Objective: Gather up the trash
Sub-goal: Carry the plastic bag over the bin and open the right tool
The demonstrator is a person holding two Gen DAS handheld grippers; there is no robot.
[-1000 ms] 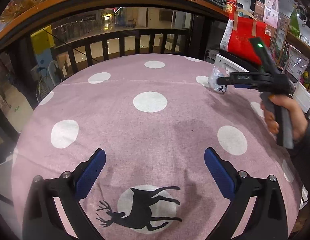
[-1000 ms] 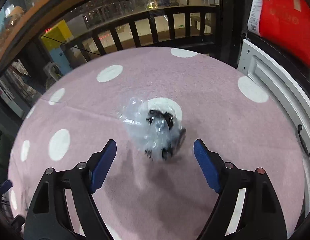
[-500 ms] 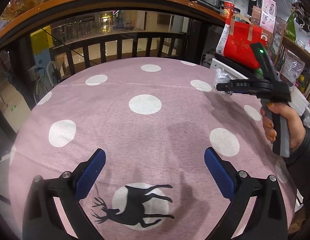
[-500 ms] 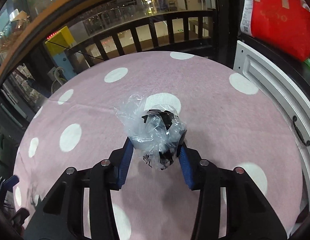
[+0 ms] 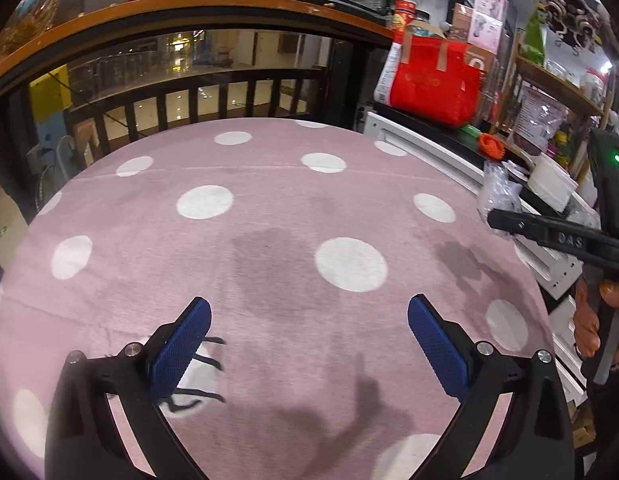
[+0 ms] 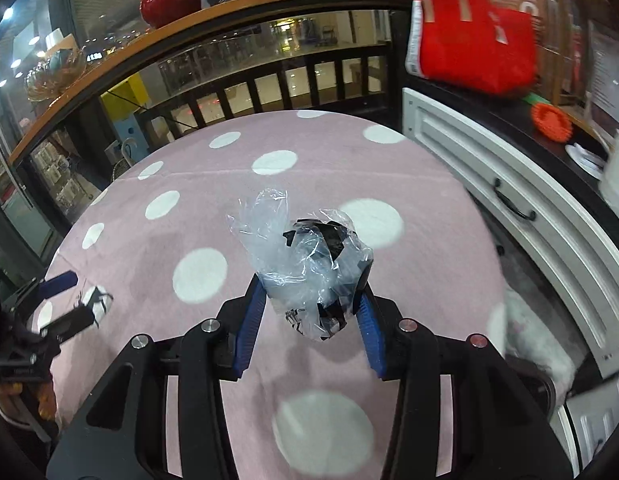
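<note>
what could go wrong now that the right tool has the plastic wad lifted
The right tool pinches only the lower part of the crumpled plastic wad; the loose film above could slide free and drop onto the pink tablecloth. Swinging right, it could brush the white cabinet close beside the table.

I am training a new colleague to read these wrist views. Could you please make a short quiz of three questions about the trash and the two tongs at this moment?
1. True or false: the right tongs are shut on the crumpled plastic wrapper.
2. Multiple choice: the left tongs are A) shut on a cup, B) open with nothing between the pads, C) shut on the tablecloth.
3. Short answer: what pattern covers the pink tablecloth under both tongs?

Key:
1. True; both blue pads press against the wrapper's sides.
2. B.
3. White polka dots; a black deer print also shows partly near the left tongs.
</note>
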